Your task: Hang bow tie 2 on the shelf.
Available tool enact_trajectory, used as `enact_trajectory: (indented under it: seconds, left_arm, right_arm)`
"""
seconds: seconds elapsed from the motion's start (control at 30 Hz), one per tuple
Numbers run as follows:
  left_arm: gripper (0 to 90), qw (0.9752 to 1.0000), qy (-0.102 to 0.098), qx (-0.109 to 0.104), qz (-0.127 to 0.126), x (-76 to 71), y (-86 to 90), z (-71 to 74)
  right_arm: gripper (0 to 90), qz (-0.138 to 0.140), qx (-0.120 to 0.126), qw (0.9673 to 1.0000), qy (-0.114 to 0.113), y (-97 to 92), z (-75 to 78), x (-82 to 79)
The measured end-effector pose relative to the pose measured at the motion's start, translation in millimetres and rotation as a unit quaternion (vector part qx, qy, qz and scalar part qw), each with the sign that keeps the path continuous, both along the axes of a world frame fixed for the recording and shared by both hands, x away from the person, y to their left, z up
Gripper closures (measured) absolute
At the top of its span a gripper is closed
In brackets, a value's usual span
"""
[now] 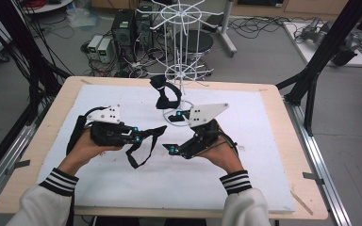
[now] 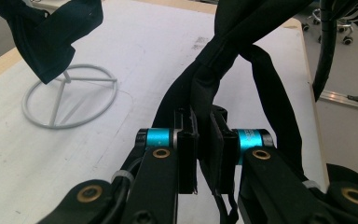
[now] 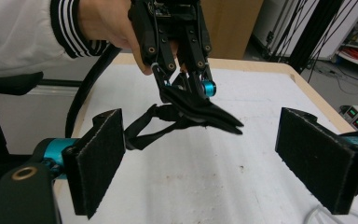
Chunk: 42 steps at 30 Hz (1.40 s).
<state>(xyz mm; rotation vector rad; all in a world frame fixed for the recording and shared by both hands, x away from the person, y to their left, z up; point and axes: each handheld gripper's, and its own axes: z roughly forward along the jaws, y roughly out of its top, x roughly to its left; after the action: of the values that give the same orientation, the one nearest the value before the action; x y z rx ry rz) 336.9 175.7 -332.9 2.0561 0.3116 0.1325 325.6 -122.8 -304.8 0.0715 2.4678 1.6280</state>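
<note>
Black fabric strap [image 1: 141,143], a looped band of dark cloth, hangs from the left gripper [image 1: 133,135] above the white mat [image 1: 122,188], near the middle of the table and a little to the person's left. In the left gripper view the strap [image 2: 205,93] runs between the two black jaws, which are pressed together on it, and its folds rise up and away toward the far edge of the mat. From the right gripper view the left gripper [image 3: 186,84] reaches in from above with the strap [image 3: 186,112] pinched at its tip, one loop drooping toward the mat and a flat end sticking out sideways. The right gripper [image 1: 170,149] sits just beside the strap on its right, apart from it, with its jaws spread wide and nothing between the pads [image 3: 98,158]; no earlier look settles more than that wide, empty stance. Behind both grippers stands a white wire display rack [image 1: 183,47] on a round ring base [image 2: 70,95], and a second black strap [image 1: 165,94] hangs from one of its lower arms. The mat covers a light wooden table [image 1: 283,141], and computer towers [image 1: 122,28] and cables lie on the floor beyond it.
</note>
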Motion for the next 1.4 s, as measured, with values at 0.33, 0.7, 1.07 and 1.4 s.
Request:
enact_trajectory:
  seconds: [0.33, 0.7, 1.07, 1.4]
  left_arm:
    - [82.8, 1.0, 0.002, 0.004, -0.007, 0.8, -5.1, 2.8]
    - [83.2, 0.9999, 0.005, 0.005, -0.012, 0.7, -7.2, 2.2]
    - [80.2, 0.9998, -0.002, 0.0, -0.019, -0.3, -5.3, 1.4]
    - [16.6, 0.9954, -0.064, -0.067, 0.022, -5.6, 5.6, -2.9]
  right_arm:
    - [34.4, 0.001, -0.02, 0.9997, -0.014, 7.5, -0.4, 2.7]
    - [76.5, 0.0, -0.04, 0.9974, -0.06, 6.3, 2.7, -2.2]
    - [83.8, 0.015, -0.034, 0.9979, -0.053, 6.4, 2.3, -3.8]
    - [83.8, 0.0, -0.016, 0.9989, -0.045, -1.2, 3.4, -3.4]
